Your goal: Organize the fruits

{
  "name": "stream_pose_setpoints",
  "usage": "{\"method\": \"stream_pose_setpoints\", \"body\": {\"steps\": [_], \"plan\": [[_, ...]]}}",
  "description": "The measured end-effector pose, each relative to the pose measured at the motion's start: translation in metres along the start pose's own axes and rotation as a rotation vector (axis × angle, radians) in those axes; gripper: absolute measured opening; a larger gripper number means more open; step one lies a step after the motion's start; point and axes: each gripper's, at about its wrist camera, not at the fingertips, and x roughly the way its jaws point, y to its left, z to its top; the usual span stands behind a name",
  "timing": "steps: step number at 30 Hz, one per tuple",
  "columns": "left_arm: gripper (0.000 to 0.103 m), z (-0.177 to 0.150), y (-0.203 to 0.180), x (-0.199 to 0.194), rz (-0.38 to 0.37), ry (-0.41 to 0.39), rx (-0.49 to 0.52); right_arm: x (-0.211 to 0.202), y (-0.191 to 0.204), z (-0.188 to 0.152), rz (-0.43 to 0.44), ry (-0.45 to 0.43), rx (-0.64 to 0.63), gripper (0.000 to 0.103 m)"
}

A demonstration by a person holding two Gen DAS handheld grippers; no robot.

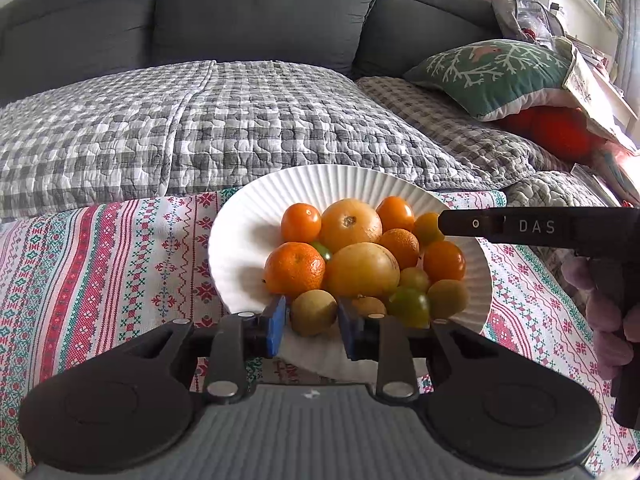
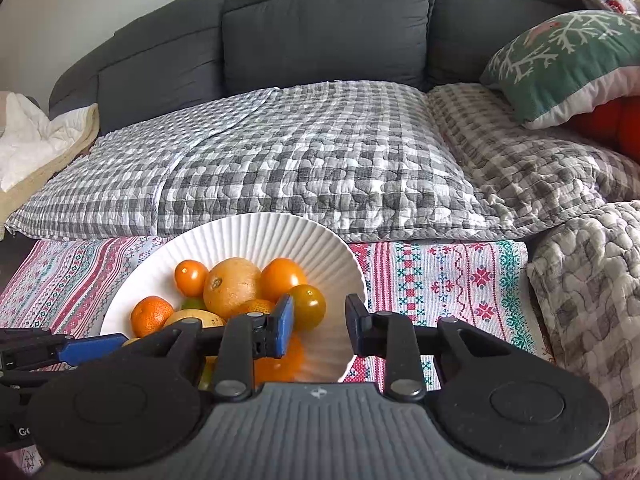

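Observation:
A white ribbed plate [image 1: 240, 216] on the patterned cloth holds a heap of fruit. In the heap are two large yellow-orange fruits [image 1: 350, 224], a mandarin [image 1: 294, 268], several orange tomatoes [image 1: 301, 222] and a green tomato [image 1: 408, 306]. My left gripper [image 1: 312, 322] hangs at the plate's near rim. Its blue pads stand a little apart on either side of a small brown-green fruit [image 1: 314, 312], with a thin gap at the left pad. My right gripper [image 2: 320, 328] is narrowly open over the plate's right wall [image 2: 340, 272] and grips nothing. An amber tomato [image 2: 307, 307] lies just ahead of its left pad.
The patterned tablecloth [image 1: 100, 260] covers the table. Behind it is a grey sofa with a checked quilt [image 1: 200, 128] and a green cushion [image 1: 492, 76]. A hand [image 1: 608, 308] holds the right gripper's handle at the right edge. A white blanket [image 2: 32, 140] lies at the far left.

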Motion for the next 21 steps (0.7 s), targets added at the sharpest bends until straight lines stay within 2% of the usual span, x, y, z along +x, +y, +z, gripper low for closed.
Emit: {"method": "stream_pose_setpoints", "body": {"steps": [2,4,12,16,19,21], "plan": [[0.025,0.0,-0.001,-0.002,0.007,-0.002,0.007,-0.005,-0.003,0.0,0.008,-0.012,0.023,0.039],[0.038,0.0,-0.001,-0.004,0.011,-0.006,0.007,-0.01,-0.005,0.0,0.002,-0.017,0.039,0.042],[0.063,-0.005,-0.002,-0.023,0.022,-0.016,-0.006,-0.043,-0.015,-0.011,-0.031,-0.047,0.137,0.063],[0.079,-0.011,-0.005,-0.038,0.032,-0.007,-0.015,-0.058,-0.013,-0.025,-0.086,-0.019,0.132,0.071],[0.086,-0.018,-0.011,-0.048,0.066,0.027,0.001,-0.069,-0.01,-0.036,-0.114,-0.005,0.138,0.081],[0.091,-0.022,-0.013,-0.054,0.082,0.045,0.002,-0.078,-0.008,-0.045,-0.124,0.002,0.154,0.084]]}}
